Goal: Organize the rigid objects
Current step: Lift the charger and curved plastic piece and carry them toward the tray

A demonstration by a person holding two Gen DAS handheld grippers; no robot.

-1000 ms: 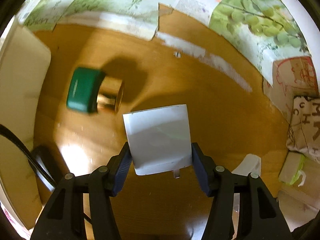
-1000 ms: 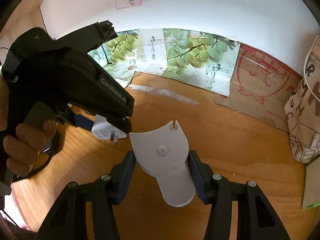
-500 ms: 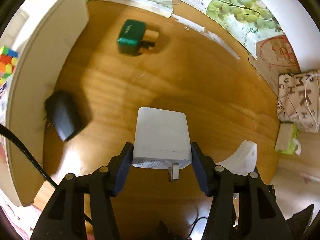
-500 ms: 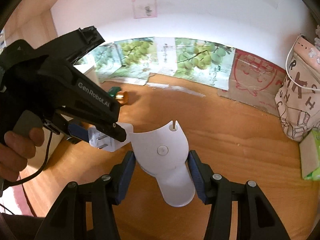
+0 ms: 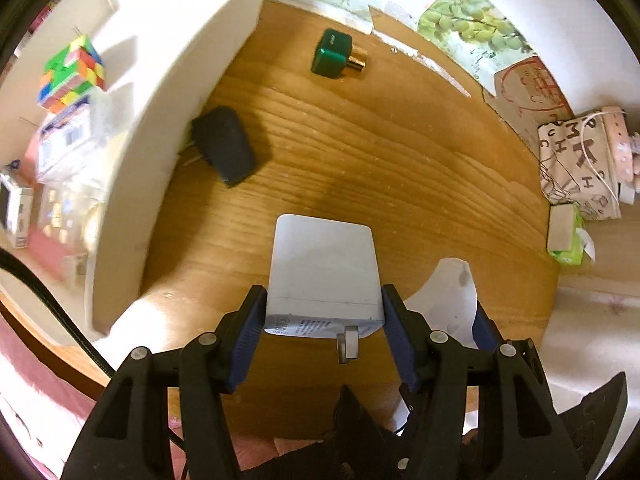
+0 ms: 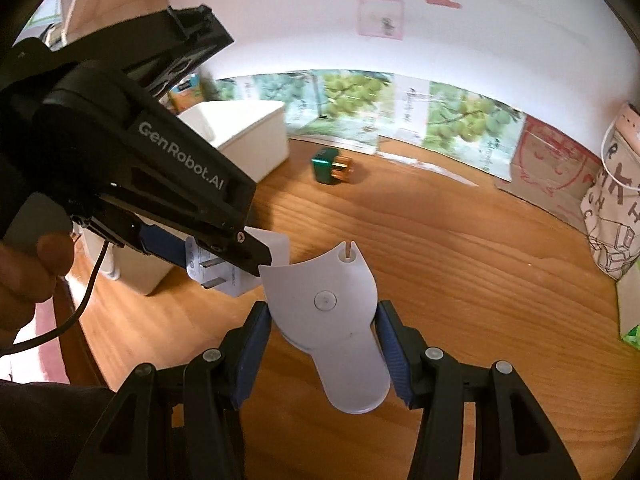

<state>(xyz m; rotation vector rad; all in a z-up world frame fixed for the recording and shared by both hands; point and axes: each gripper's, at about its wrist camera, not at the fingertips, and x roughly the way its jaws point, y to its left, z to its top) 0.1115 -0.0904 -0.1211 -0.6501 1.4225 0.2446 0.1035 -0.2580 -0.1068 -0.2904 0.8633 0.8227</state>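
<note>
My left gripper (image 5: 324,312) is shut on a white plug adapter (image 5: 322,270), prongs toward the camera, held above the wooden table (image 5: 380,152). That adapter (image 6: 208,268) also shows in the right wrist view, under the left tool. My right gripper (image 6: 322,340) is shut on a flat white plastic piece (image 6: 324,300) with a notched fan-shaped end. On the table lie a black adapter (image 5: 224,144) beside the white bin (image 5: 168,92) and a green block with a brass end (image 5: 334,56), seen again as the green block (image 6: 330,166).
The white bin (image 6: 248,140) holds a colourful puzzle cube (image 5: 72,74) and several small packets. A printed cloth bag (image 5: 576,160) and a green tissue pack (image 5: 564,236) stand at the right. Grape-print paper (image 6: 460,120) lines the back wall. A hand (image 6: 28,276) grips the left tool.
Both grippers have travelled with their loads toward the white bin. The bin's inside and the black adapter have come into the left wrist view; the green block now sits farther off.
</note>
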